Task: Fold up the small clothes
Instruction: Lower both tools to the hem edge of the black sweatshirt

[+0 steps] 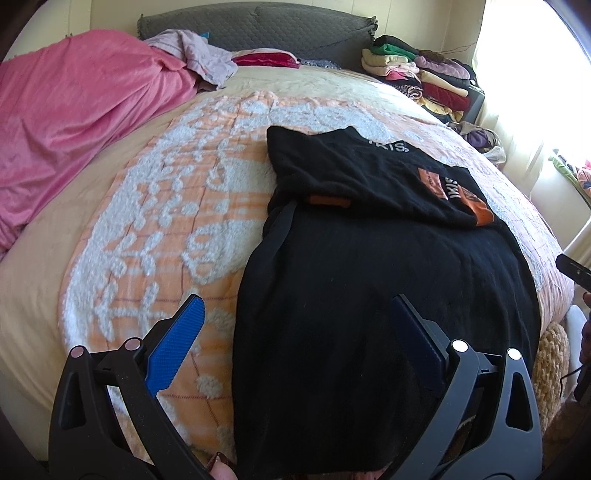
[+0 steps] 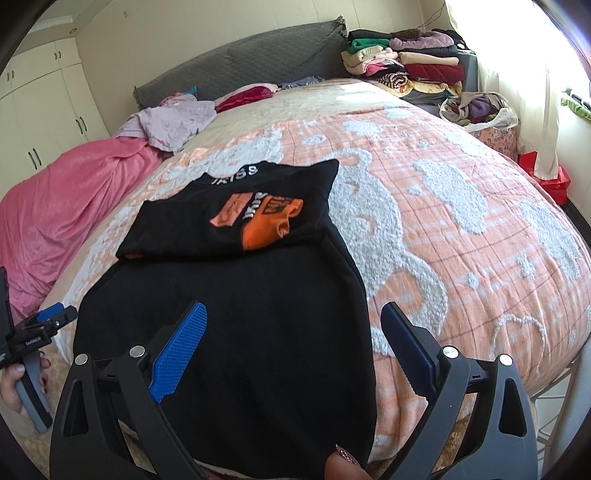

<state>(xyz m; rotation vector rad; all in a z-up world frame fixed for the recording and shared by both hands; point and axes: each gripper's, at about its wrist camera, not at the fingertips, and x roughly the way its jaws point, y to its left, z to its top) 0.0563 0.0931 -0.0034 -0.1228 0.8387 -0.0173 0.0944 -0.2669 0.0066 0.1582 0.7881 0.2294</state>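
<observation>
At the far left, well away from the jaws, a pink blanket [image 1: 74, 122] lies heaped along the side of the bed [image 1: 155, 229], with a crumpled lilac garment [image 1: 199, 55] at its far end, near the grey quilted headboard [image 1: 258, 26]. In the right wrist view white wardrobe doors [image 2: 44, 103] stand behind that heap.

The left gripper [image 1: 295, 343] hangs over the near edge of the bed with its jaws released and spread wide, grasping nothing. Its left blue pad [image 1: 177, 343] sits above the orange-and-white patterned bedspread [image 1: 166, 206]; its right pad is over black cloth. In the right wrist view the same gripper shows at the left edge, gripped by a hand [image 2: 14, 384].

The black sweatshirt [image 1: 369, 295] lies flat on the bedspread, straight ahead of both pairs of jaws, its near hem reaching under them. Its far part is folded back over the body, showing white lettering and an orange printed patch [image 2: 258, 218].

The right gripper [image 2: 295, 350] is likewise released, jaws wide apart and empty, the left pad over the sweatshirt and the right pad over the bedspread just beside the garment's right edge. A fingertip with glittery nail polish [image 2: 343, 461] shows at the bottom, between the jaws.

Far to the right, beyond the sweatshirt, a stack of folded clothes [image 2: 406, 62] stands by the headboard, with a cloth bag [image 2: 480, 107] of garments nearer and a bright curtained window [image 2: 517, 55] behind.
</observation>
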